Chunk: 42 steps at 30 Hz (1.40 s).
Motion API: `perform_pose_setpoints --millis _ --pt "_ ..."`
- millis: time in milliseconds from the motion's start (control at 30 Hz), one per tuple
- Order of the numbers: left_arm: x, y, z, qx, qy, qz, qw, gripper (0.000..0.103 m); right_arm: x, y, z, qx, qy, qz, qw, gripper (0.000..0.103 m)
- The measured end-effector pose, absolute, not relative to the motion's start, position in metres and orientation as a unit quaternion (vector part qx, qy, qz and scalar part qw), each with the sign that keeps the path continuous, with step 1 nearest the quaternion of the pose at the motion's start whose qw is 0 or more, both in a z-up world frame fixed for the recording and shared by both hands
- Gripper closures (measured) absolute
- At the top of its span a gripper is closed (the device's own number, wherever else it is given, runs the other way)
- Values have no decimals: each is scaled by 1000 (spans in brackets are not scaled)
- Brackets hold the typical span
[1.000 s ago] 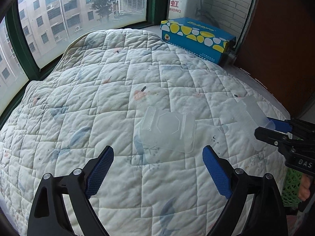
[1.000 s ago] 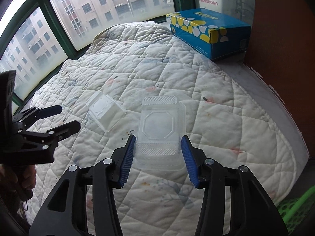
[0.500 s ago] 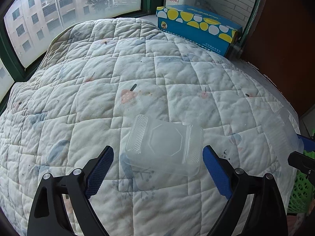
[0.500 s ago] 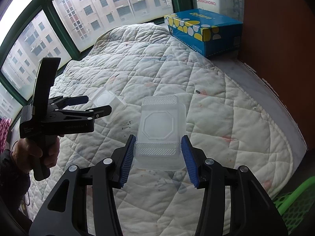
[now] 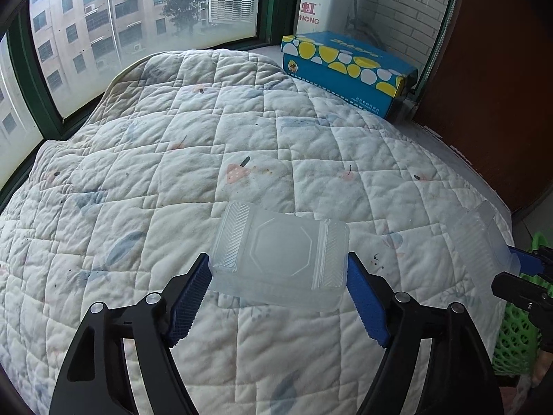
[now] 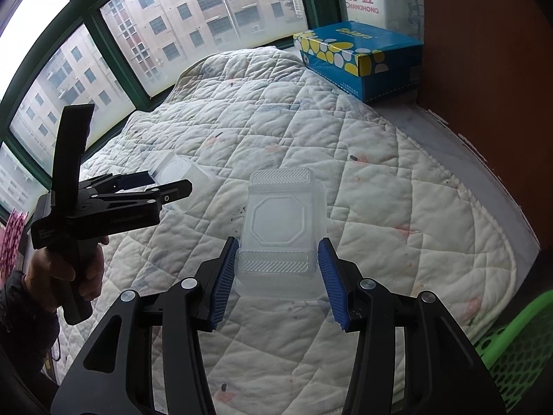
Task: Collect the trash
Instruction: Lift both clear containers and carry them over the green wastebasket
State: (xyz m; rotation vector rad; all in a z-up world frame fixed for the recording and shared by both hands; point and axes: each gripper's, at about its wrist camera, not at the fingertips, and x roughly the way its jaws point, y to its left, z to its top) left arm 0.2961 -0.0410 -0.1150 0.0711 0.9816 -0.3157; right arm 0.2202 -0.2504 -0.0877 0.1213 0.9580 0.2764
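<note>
A clear plastic clamshell container (image 5: 280,259) sits clamped between the left gripper (image 5: 278,294) pads above the quilt (image 5: 172,173). The right gripper (image 6: 278,276), at 3 o'clock, pinches a second clear container (image 6: 281,228). A green basket (image 6: 518,339) lies at 4 o'clock.

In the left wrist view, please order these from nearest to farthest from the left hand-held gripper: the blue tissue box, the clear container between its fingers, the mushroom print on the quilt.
1. Clear container, between the left hand-held gripper fingers.
2. Mushroom print, mid-quilt, just beyond.
3. Blue tissue box, far right, by the window.
</note>
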Motion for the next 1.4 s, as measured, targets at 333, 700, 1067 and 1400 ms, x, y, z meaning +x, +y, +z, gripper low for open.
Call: perform_pose_setpoints --millis 333,700,1067,1400 --pt "229 -16 -59 18 432 -130 892 28 180 -243 -57 68 428 143 890 55" --pt "157 -1 -8 10 384 -127 914 28 126 -247 -19 63 389 138 909 55" --pt "109 -24 7 14 362 -155 919 28 73 -277 -5 72 371 111 919 55" --pt "94 -61 13 21 359 -191 913 28 34 -318 -4 71 363 58 927 55"
